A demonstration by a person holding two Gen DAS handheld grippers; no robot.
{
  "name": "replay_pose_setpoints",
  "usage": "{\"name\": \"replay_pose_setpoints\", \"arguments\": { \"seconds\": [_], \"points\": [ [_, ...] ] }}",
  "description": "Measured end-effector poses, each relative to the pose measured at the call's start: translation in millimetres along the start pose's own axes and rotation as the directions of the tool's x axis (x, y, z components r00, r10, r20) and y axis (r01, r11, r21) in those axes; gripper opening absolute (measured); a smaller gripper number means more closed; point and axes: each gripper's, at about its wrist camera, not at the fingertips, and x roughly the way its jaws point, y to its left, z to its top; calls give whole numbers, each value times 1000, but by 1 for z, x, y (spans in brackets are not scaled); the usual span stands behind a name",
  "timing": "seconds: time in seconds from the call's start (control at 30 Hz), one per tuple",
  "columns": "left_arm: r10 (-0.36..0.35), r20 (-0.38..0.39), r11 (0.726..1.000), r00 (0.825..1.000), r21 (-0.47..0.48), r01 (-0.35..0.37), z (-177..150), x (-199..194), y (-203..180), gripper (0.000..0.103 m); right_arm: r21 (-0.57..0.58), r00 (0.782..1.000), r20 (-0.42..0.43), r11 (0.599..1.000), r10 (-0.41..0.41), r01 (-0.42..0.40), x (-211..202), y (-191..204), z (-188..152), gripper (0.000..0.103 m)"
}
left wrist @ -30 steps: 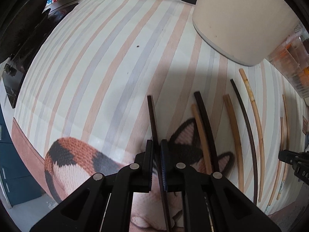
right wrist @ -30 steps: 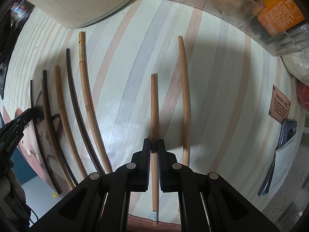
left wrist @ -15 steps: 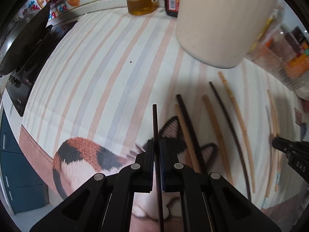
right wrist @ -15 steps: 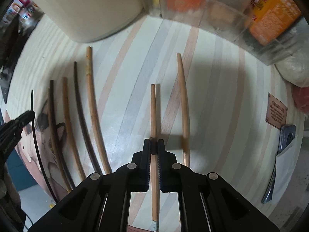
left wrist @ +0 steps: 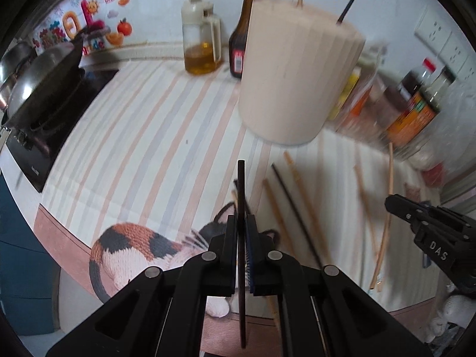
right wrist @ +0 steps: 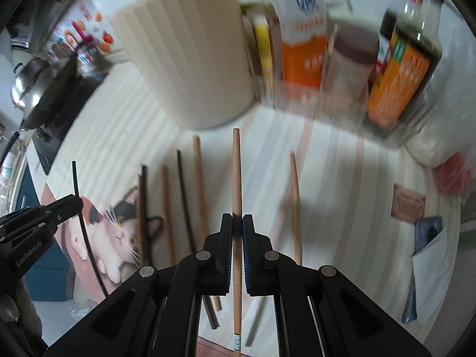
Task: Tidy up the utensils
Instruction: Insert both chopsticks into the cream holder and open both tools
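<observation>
Standing in the ribbed holder (left wrist: 297,68), two chopsticks; left jaws clamp a dark chopstick (left wrist: 241,190), right jaws a light chopstick (right wrist: 236,178)

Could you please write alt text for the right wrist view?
The right gripper is shut on a light wooden chopstick above a striped cloth. More chopsticks lie on the cloth, with a cream holder behind.
</observation>
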Motion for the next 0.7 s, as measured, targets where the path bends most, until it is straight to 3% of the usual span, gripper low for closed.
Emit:
{"name": "replay_pose_setpoints", "arguments": {
  "seconds": [0.2, 0.33, 0.5, 0.7],
  "points": [
    [-17, 96, 1000, 995, -8, 18, 22, -35, -4, 3, 6, 993, 112, 999, 33, -33, -41, 1, 14, 6],
    [-34, 168, 999, 985, -16, 37, 43, -60, -8, 2, 15, 977, 206, 998, 52, -56, -69, 2, 33, 6],
    [-69, 272, 997, 960, -1, 72, 82, -99, -15, 2, 28, 944, 322, 996, 76, -89, -106, 2, 67, 6],
    [-112, 387, 994, 915, 32, 108, 131, -148, -25, 2, 39, 887, 454, 992, 88, -118, -155, -1, 126, 6]
  ]
}}
